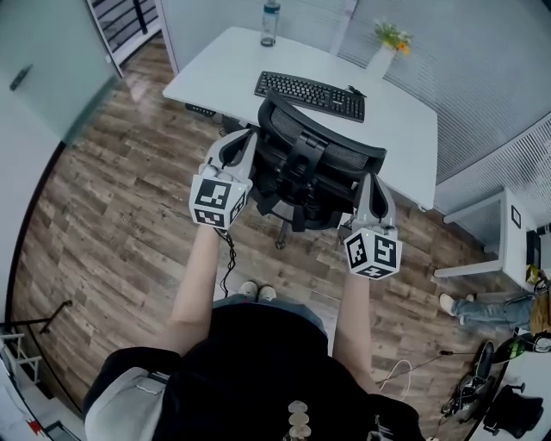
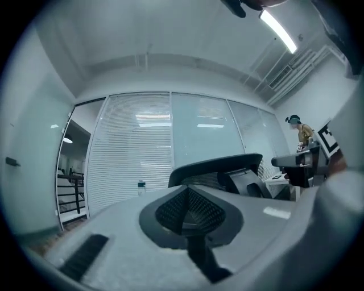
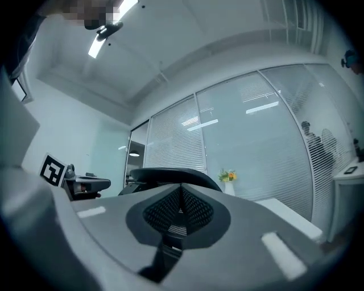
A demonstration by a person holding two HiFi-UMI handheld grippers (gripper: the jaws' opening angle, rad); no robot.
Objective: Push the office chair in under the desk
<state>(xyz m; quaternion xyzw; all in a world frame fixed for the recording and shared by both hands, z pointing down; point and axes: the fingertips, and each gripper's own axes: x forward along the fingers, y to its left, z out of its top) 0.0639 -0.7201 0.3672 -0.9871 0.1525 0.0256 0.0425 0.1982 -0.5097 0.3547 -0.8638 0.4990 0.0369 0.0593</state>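
Observation:
A black mesh office chair point(image 1: 314, 168) stands in front of the white desk point(image 1: 405, 129), its back toward me and its seat partly under the desk edge. My left gripper point(image 1: 244, 136) is by the chair's left side, and my right gripper point(image 1: 369, 181) is by its right side. Whether either one touches the chair I cannot tell. Both point level at the desk. In the left gripper view the left gripper point(image 2: 187, 191) is shut with nothing held, and the chair back point(image 2: 219, 165) rises just beyond. The right gripper point(image 3: 181, 188) is likewise shut and empty before the chair back point(image 3: 165, 173).
A black keyboard point(image 1: 310, 95), a water bottle point(image 1: 270, 22) and a vase of flowers point(image 1: 385, 52) are on the desk. A smaller white table point(image 1: 482, 245) and another person's legs point(image 1: 482, 306) are at the right. Glass walls with blinds stand behind the desk, and the floor is wood.

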